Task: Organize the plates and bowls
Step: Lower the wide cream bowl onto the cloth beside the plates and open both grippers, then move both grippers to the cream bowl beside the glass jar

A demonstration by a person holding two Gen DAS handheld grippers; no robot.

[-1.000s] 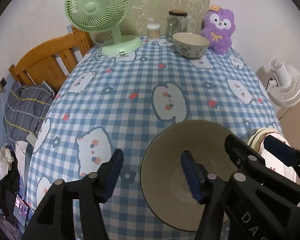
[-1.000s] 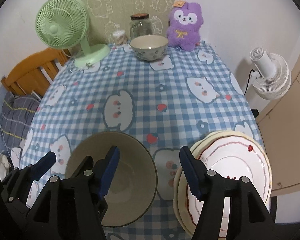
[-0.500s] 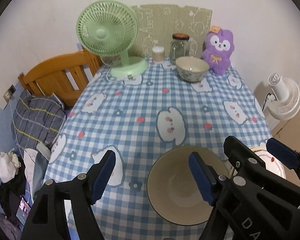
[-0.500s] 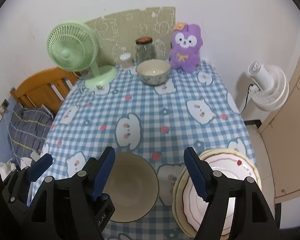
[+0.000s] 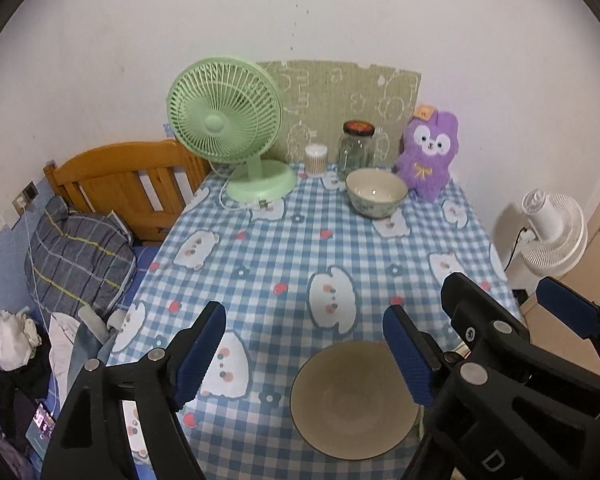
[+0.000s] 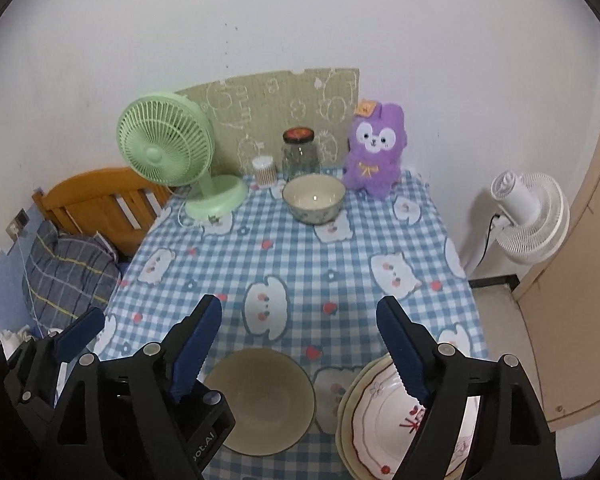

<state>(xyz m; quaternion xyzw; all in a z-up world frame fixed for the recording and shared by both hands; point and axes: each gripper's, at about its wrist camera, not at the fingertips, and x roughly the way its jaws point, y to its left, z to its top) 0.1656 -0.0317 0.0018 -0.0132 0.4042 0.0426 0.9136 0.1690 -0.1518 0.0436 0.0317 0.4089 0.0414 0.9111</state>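
Hovering above table, my left gripper (image 5: 304, 350) and right gripper (image 6: 300, 344) have just been opening, jaws wide, nothing between. Tan bowl (image 6: 260, 402) below my jaws; plate stack (image 6: 384, 416) beside it. Patterned bowl (image 6: 314, 199) far ahead, probably left to gather.

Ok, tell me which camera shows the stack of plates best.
The right wrist view. There the stack of plates lies at the near right of the table, with its rims and the top plate's red pattern visible, though the right gripper covers part of it. The left wrist view shows almost nothing of it: the right gripper's body blocks that corner.
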